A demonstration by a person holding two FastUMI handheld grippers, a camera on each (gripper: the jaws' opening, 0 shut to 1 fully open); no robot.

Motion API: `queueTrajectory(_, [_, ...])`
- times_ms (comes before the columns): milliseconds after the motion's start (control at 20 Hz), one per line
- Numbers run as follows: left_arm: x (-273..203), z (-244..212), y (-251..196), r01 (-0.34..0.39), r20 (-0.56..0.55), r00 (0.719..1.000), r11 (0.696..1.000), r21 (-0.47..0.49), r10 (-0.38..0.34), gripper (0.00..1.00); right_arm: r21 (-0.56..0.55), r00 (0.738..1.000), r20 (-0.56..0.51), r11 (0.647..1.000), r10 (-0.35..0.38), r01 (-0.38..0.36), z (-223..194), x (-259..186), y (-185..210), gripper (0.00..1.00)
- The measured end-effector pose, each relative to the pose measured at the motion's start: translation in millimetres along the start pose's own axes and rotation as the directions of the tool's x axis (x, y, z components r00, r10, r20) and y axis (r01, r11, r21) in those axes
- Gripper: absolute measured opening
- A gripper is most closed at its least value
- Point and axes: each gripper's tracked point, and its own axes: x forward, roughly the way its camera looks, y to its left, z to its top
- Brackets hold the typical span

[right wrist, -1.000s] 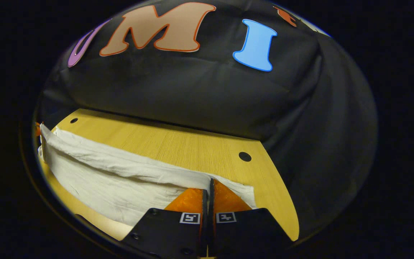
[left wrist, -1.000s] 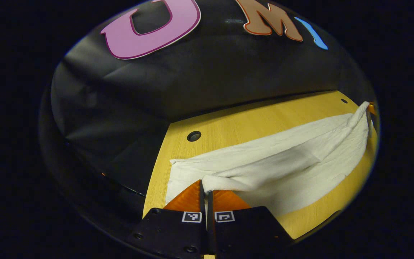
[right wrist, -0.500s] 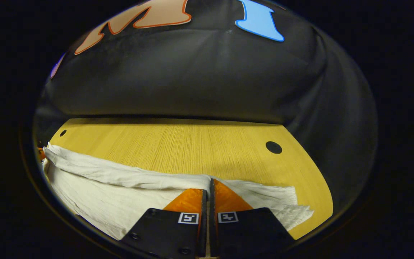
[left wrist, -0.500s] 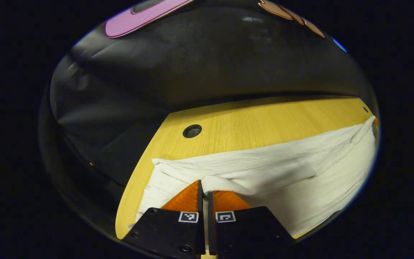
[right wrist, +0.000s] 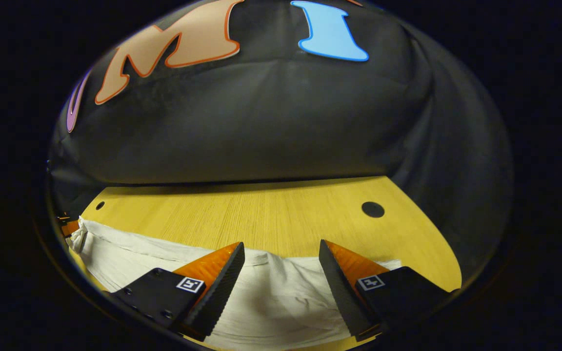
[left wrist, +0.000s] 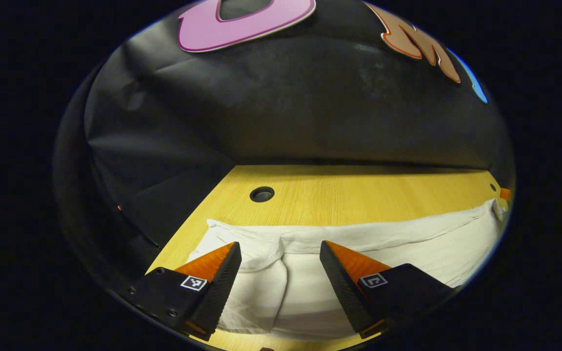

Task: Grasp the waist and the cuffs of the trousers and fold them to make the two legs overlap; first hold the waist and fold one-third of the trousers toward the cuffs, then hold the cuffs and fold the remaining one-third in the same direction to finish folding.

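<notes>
The white trousers [left wrist: 359, 239] lie flat on the yellow table [left wrist: 349, 195], in a long strip near the table's front edge. The two legs look laid one over the other, so this seems to be the end of the first fold. The left gripper [left wrist: 279, 265] is wide apart and holds nothing; the cloth sits below its gap. The right gripper [right wrist: 281, 265] is wide apart too, above the other end of the trousers, with nothing in it. Next comes, probably, taking hold of the waist end and folding it a third of the way toward the cuffs. The cloth looks soft, thin and a bit wrinkled, with a small bump near the left gripper.
</notes>
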Motion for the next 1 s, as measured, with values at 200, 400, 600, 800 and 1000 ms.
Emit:
queueTrajectory(200, [-31,16,0,0.020,0.037,0.999,0.998,-0.064,-0.018,0.97,0.037,0.995,0.036,0.995,-0.094,0.092,16,-42,-68,0.98])
queueTrajectory(400, [-52,22,8,0.003,0.061,0.998,0.993,-0.118,0.005,0.97,0.131,0.977,0.007,0.969,-0.211,0.209,-1,-72,-154,0.98])
queueTrajectory(600, [-73,10,8,-0.037,0.054,0.998,0.991,-0.126,0.044,0.96,0.165,0.960,-0.052,0.946,-0.275,0.280,-36,-90,-205,0.96])
queueTrajectory(800, [-98,-9,-1,-0.062,0.033,0.997,0.988,-0.144,0.067,0.96,0.196,0.962,-0.145,0.947,-0.230,0.255,-75,-85,-202,0.93])
queueTrajectory(1000, [-110,-17,-7,-0.080,0.022,0.996,0.984,-0.158,0.084,0.96,0.264,0.972,-0.189,0.946,-0.142,0.190,-94,-74,-182,0.97])
